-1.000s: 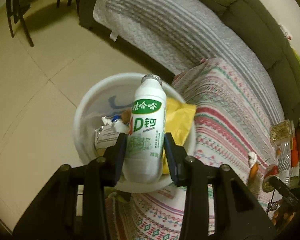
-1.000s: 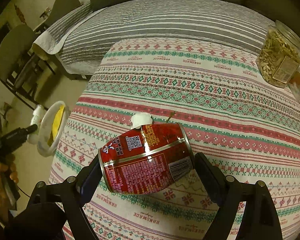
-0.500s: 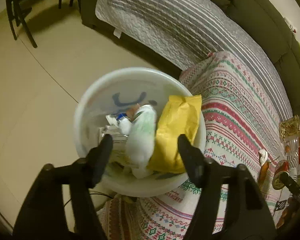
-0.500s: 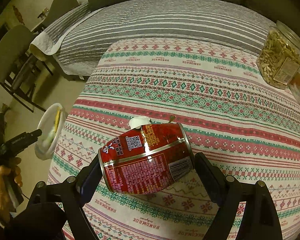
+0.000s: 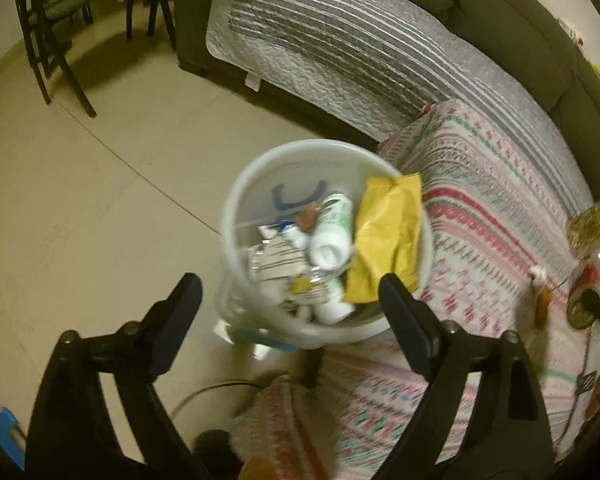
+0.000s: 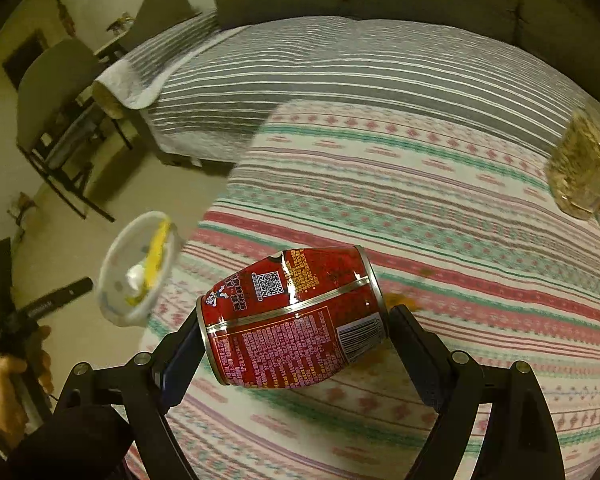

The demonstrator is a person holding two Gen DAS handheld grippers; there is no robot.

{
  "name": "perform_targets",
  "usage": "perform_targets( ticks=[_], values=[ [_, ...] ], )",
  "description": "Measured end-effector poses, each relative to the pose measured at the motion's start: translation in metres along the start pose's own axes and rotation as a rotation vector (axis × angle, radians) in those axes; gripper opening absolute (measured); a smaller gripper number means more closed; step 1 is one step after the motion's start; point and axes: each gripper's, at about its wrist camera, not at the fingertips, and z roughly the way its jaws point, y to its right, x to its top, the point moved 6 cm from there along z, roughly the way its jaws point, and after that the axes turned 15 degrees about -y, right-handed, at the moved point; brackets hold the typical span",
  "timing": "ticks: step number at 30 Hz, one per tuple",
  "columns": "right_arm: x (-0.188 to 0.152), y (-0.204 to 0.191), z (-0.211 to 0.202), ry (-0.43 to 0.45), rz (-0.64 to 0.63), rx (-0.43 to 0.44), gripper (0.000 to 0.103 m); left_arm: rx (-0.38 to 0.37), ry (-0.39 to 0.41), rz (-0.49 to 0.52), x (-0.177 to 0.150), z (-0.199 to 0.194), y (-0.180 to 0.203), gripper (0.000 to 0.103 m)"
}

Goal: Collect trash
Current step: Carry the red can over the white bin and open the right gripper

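Two grippers showed. Left gripper (image 5: 288,296) had just been opening, empty, over the bin (image 5: 236,216). Right gripper (image 6: 296,334) clamped the red can (image 6: 292,316).

The left gripper (image 5: 288,292) has just been opening and let go; the white bottle (image 5: 332,232) now lies in the bin (image 5: 236,208), nothing between the jaws.

The left gripper (image 5: 288,294), its jaws just opened and empty, hangs over the white bin (image 5: 236,216), where the white bottle (image 5: 332,232) lies beside a yellow packet (image 5: 384,240).
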Motion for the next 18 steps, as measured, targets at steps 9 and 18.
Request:
perform_targets(
  ticks=[9, 18],
  values=[
    [0.019, -0.090, 0.030, -0.009, -0.082, 0.099, 0.090, 0.079, 0.020, 0.012, -0.019, -0.012, -0.046, 0.094],
    [0.040, -0.177, 0.081, -0.029, -0.172, 0.120, 0.090, 0.111, 0.020, -0.028, -0.029, -0.016, -0.085, 0.094]
  ],
)
